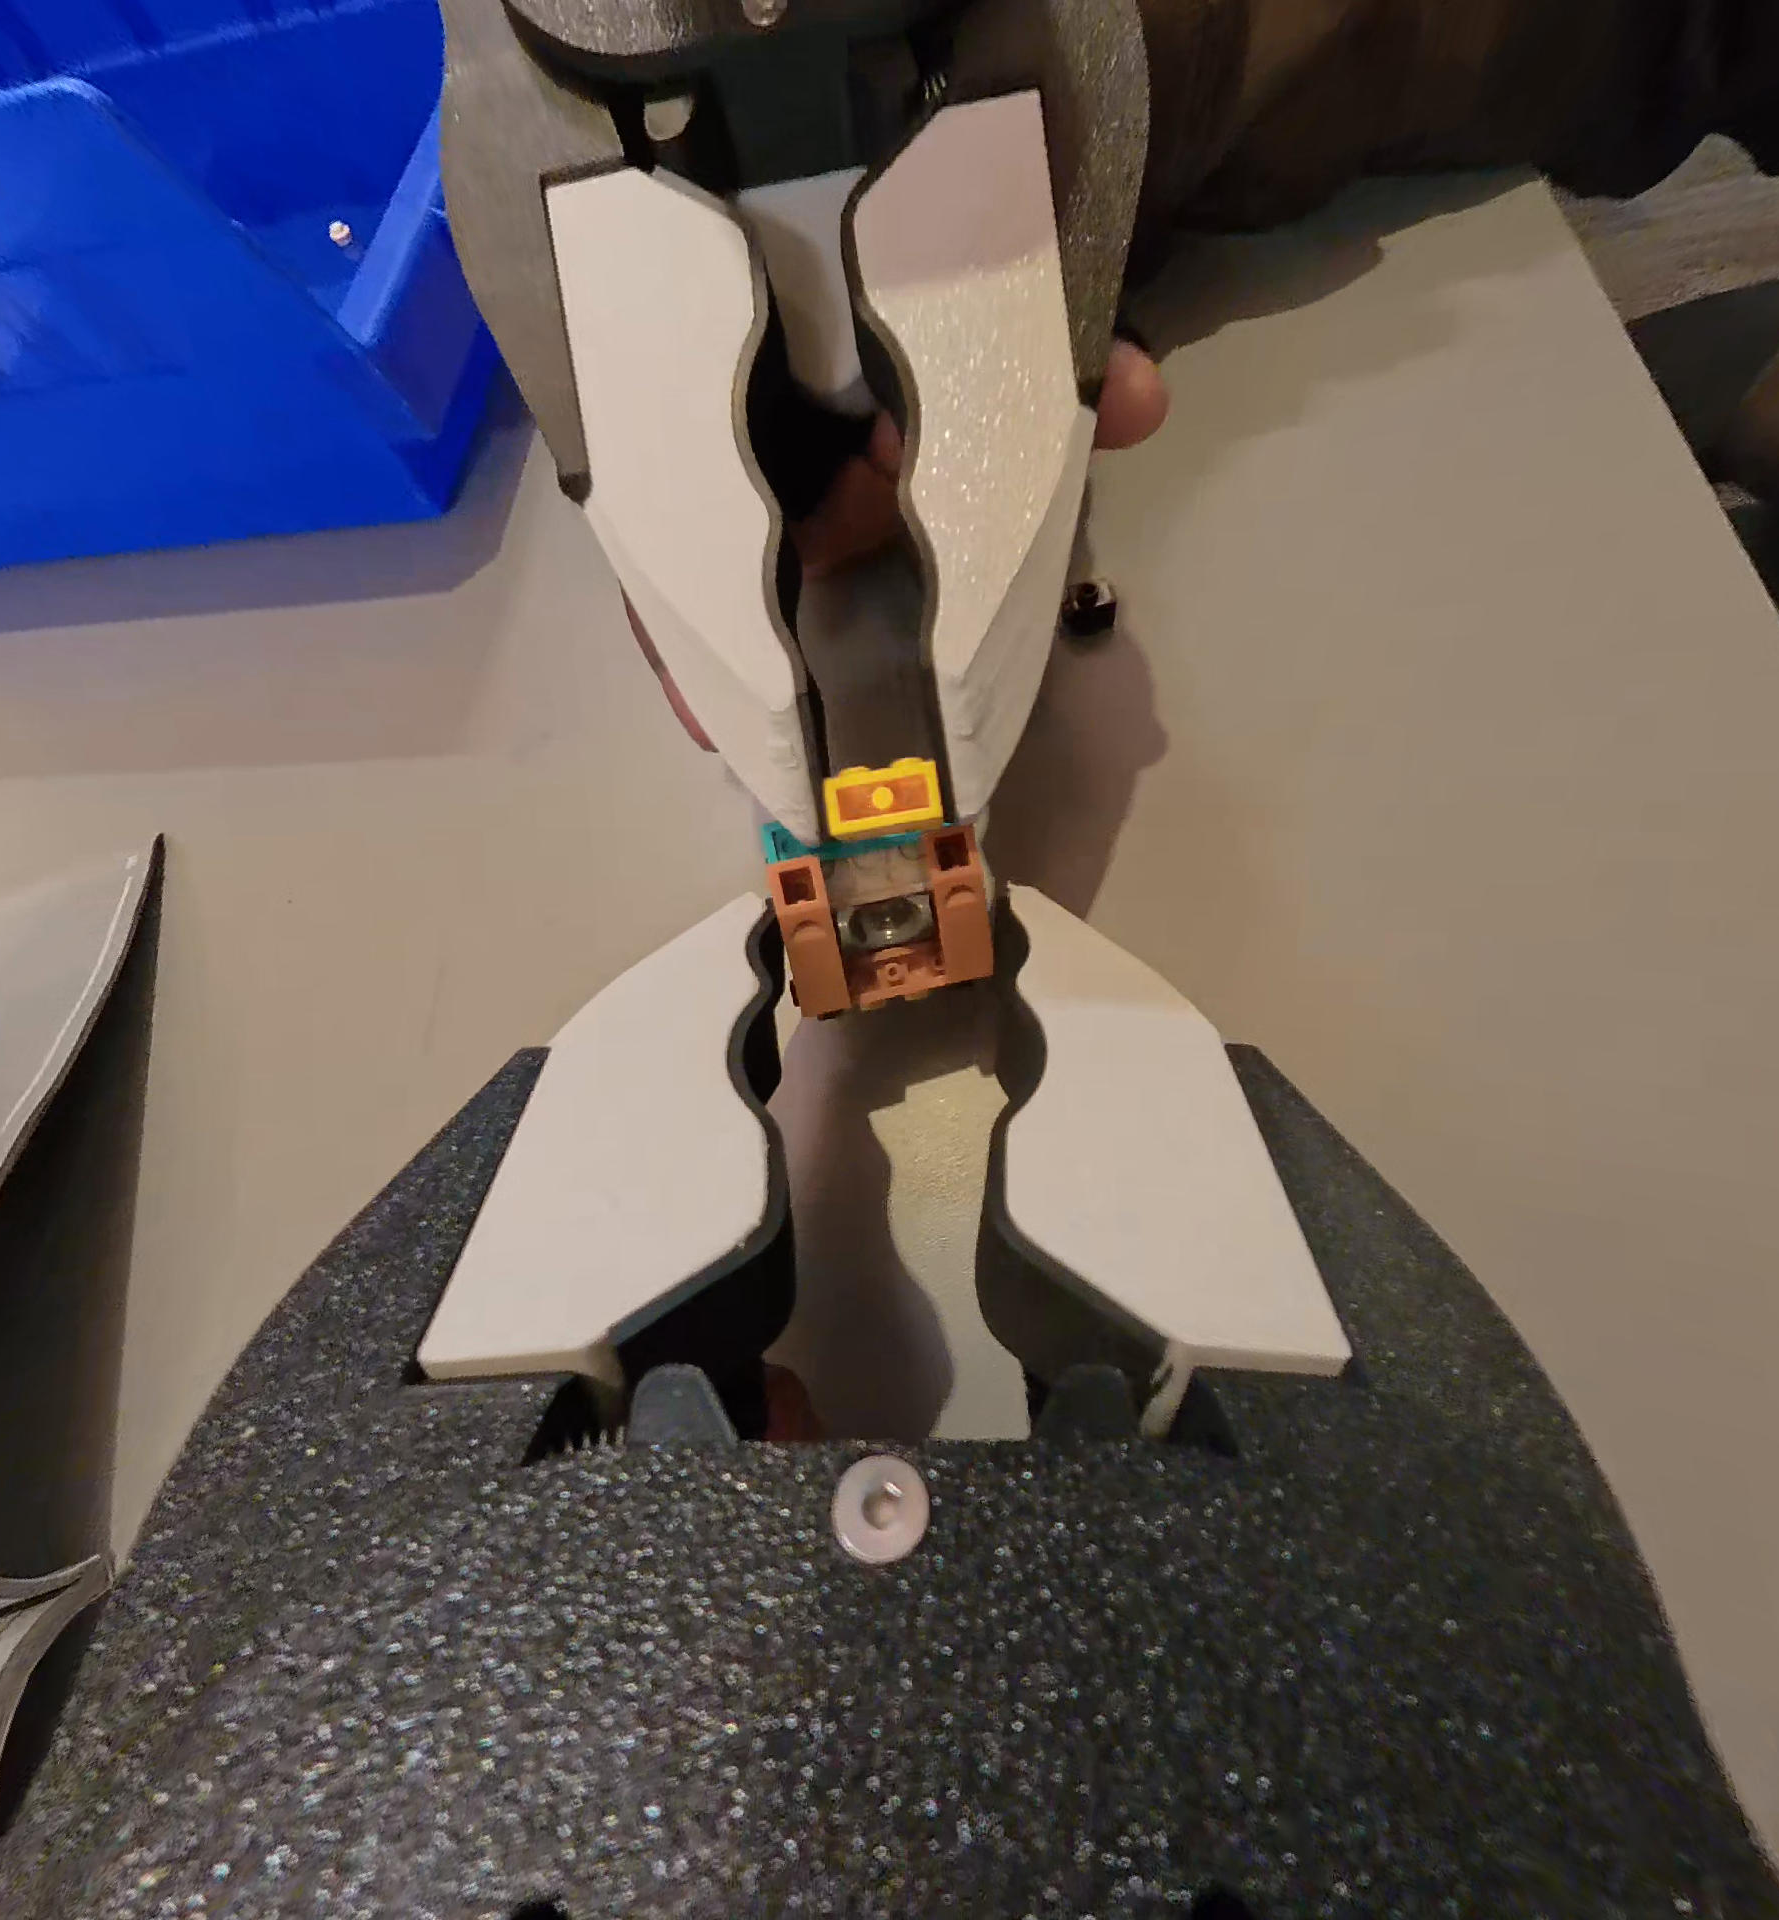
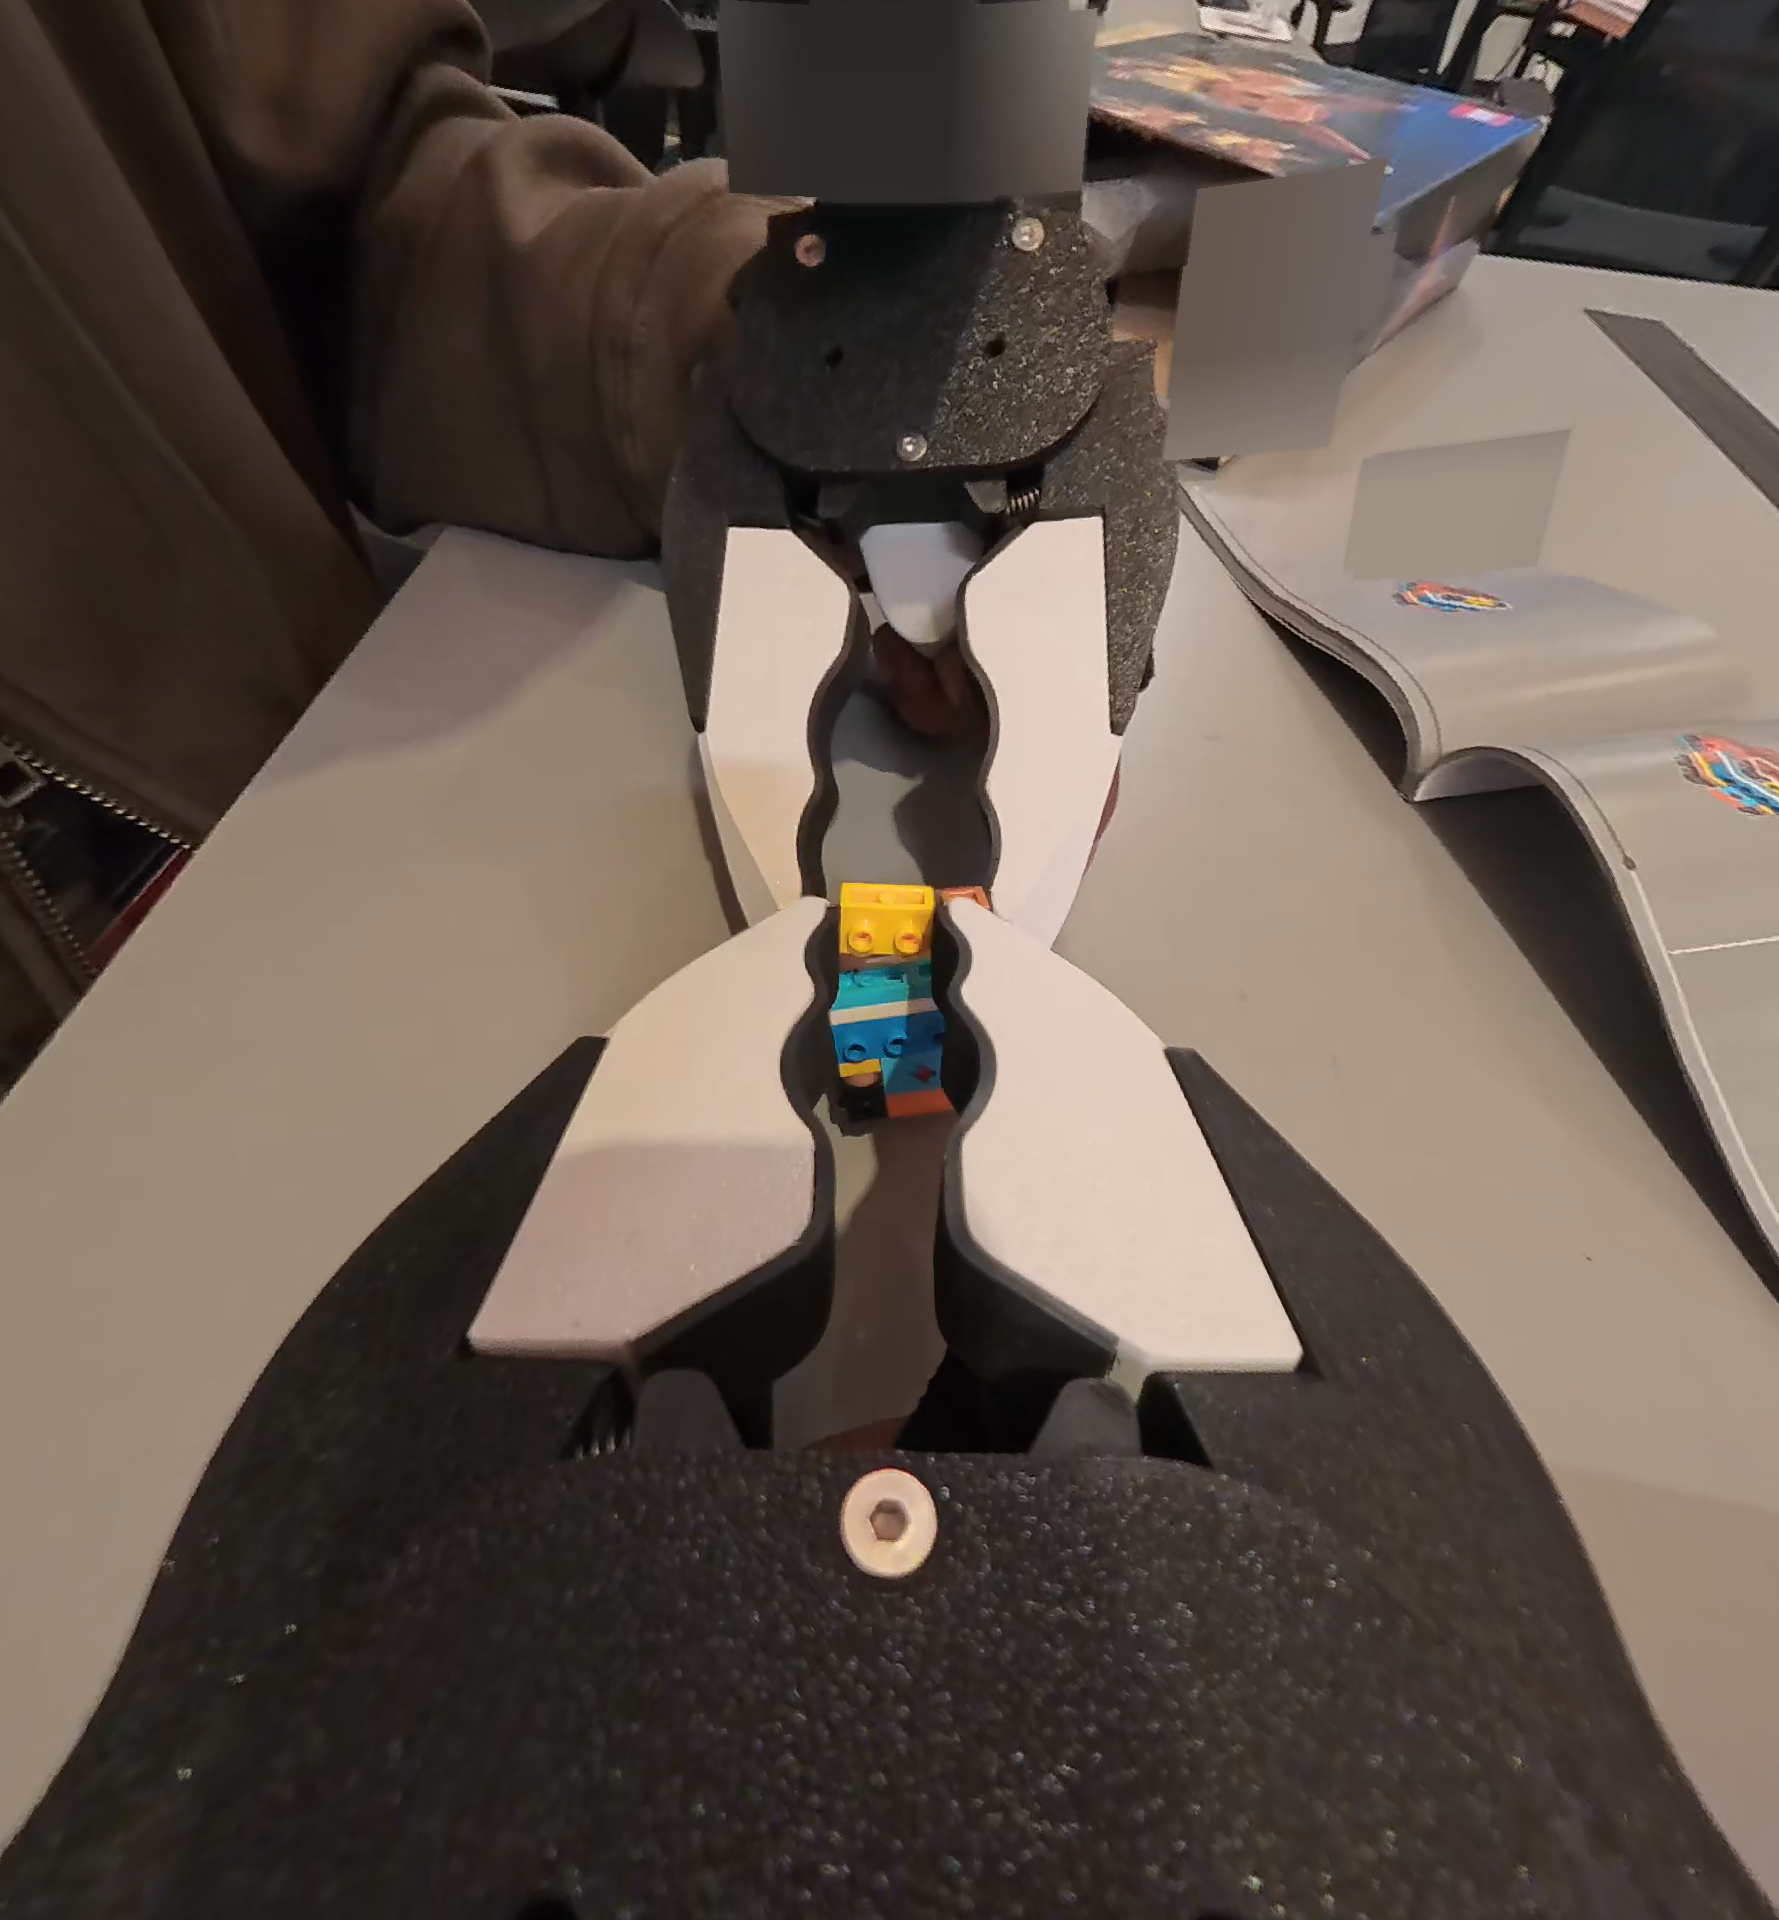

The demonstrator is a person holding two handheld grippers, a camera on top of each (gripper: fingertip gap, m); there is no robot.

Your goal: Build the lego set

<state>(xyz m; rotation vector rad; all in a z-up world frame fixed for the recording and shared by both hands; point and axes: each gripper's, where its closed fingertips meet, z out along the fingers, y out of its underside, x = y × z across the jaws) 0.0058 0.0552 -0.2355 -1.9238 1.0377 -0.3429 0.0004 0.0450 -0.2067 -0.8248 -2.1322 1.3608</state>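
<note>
- Pressing the yellow brick (image 1: 883,808) onto the small build (image 1: 885,940) is, as I judge it, the step in hand. The brick sits against the teal end of the build and looks seated or nearly so; I cannot tell whether it is fully down.
- The build is a stubby stack of brown, teal and blue pieces with a clear round part in its brown face. It is held up off the table (image 1: 1384,831), right where my two sets of fingertips meet.
- My right gripper (image 2: 887,912) is clenched on the yellow brick, one finger on each short end, so the brick's long axis runs straight across from finger to finger.
- My left gripper (image 1: 885,914) is closed on the brown sides of the build and holds it steady.
- The two grippers face each other tip to tip. The build's long axis lies along that shared line, with the brick on the end toward my right gripper.
- In the right wrist view my right fingers overlap the build, so the teal and blue part shows in the gap behind their tips.
- Any final push should therefore run straight along that line, right toward left. A sideways lean could lever the brick off.
- A small dark piece (image 1: 1090,606) lies loose on the table beyond my right gripper.
- Farther out are a blue bin (image 1: 137,364) and an open instruction booklet (image 2: 1591,727).
</note>
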